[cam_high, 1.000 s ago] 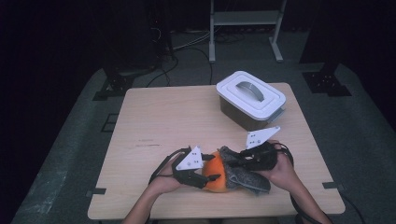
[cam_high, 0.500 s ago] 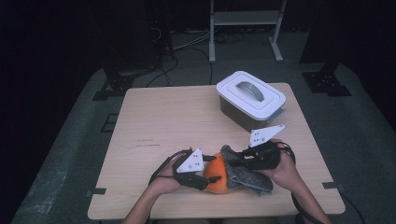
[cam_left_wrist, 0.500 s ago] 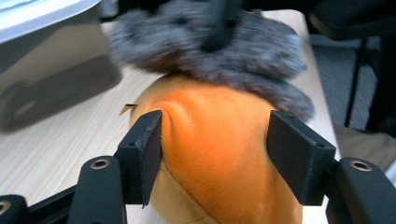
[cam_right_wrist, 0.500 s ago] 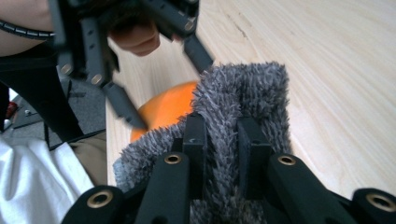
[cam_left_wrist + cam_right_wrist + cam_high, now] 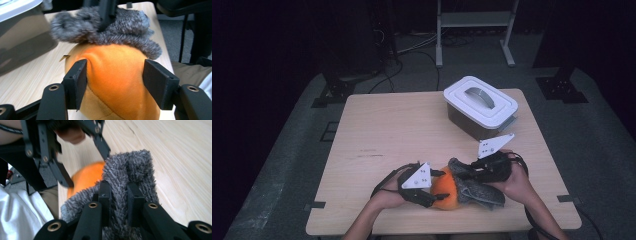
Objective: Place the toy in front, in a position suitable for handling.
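Two tools: both work on one plush toy at the near edge of the tabletop [image 5: 377,130].
Left tool [image 5: 115,82]: its jaws pinch the orange plush body [image 5: 117,75] from both sides, the pads pressing into the soft surface; in the high view this tool [image 5: 432,187] sits at the left of the toy, held by the person's left hand [image 5: 384,195].
Right tool [image 5: 118,195]: its jaws are pressed together on a fold of the grey fuzzy cloth [image 5: 130,167], which stands up between the two pads; in the high view this tool [image 5: 462,172] lies at the right of the toy, held by the right hand [image 5: 517,182].
Orange plush body: rests on the tabletop near the front edge, a little right of the middle, between the two hands [image 5: 444,192].
Grey fuzzy cloth: lies over the far and right side of the orange body, touching it, and spreads to the right on the tabletop under the right hand [image 5: 479,192]; from the left gripper view it caps the top of the orange body [image 5: 120,27].
White lidded box [image 5: 479,105]: stands at the far right of the tabletop, well apart from the toy, its lid on, a grey handle across the top.
Cables: dark leads trail from each tool toward the near edge.
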### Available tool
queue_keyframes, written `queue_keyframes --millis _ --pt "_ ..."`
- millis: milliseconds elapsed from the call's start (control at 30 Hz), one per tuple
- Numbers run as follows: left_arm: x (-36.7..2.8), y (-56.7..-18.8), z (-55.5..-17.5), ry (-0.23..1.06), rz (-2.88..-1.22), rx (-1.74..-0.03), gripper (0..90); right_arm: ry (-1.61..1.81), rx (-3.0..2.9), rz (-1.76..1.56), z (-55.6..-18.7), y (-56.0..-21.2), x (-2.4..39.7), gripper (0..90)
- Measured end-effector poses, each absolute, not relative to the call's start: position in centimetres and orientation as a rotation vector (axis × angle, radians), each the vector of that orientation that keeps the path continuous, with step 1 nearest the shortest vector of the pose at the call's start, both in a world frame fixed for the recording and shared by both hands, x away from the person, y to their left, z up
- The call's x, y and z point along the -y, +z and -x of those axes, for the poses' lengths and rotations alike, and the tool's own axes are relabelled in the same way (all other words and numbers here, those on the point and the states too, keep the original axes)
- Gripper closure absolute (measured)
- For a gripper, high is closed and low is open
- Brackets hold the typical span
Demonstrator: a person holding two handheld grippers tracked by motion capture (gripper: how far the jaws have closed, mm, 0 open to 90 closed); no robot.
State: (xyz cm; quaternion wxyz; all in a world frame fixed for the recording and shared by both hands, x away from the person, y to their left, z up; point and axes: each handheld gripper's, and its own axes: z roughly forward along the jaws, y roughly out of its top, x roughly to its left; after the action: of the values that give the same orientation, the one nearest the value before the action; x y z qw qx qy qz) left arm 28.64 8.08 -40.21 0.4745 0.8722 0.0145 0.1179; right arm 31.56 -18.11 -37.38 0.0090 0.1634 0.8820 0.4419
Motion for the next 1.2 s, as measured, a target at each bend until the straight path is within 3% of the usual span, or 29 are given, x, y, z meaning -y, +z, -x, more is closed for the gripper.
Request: queue_keyframes --millis 233,300,333,400,567,733,1000,1200 --pt "-8.9 -40.4 -29.3 0.294 -2.138 -0.093 35.7 1.32 -2.767 -0.585 -32.2 -38.4 19.4 76.4" --pt "-9.0 -40.4 -29.6 0.3 -2.148 -0.128 32.2 1.336 -2.768 -0.581 -32.2 -38.8 19.0 76.4" --pt "-9.1 -40.4 -29.8 0.301 -2.157 -0.159 24.1 1.332 -2.776 -0.567 -32.1 -39.1 18.4 76.5" --pt "-9.3 -40.6 -30.3 0.252 -2.169 -0.236 19.3 1.337 -2.781 -0.565 -32.1 -39.1 18.2 76.5" --pt "-9.6 -41.0 -30.8 0.109 -2.138 -0.288 18.7 1.34 -2.784 -0.541 -31.8 -39.1 17.7 76.5" --pt "-9.5 -40.7 -30.9 0.05 -2.108 -0.334 19.0 1.341 -2.794 -0.524 -31.5 -39.1 17.0 76.5" --pt "-9.5 -40.7 -30.2 0.167 -2.174 -0.227 42.6 1.357 -2.863 -0.467 -30.9 -38.8 16.5 76.8" --pt "-9.6 -40.3 -29.7 0.335 -2.164 -0.101 47.7 1.408 -2.841 -0.468 -31.0 -38.4 16.7 76.9"
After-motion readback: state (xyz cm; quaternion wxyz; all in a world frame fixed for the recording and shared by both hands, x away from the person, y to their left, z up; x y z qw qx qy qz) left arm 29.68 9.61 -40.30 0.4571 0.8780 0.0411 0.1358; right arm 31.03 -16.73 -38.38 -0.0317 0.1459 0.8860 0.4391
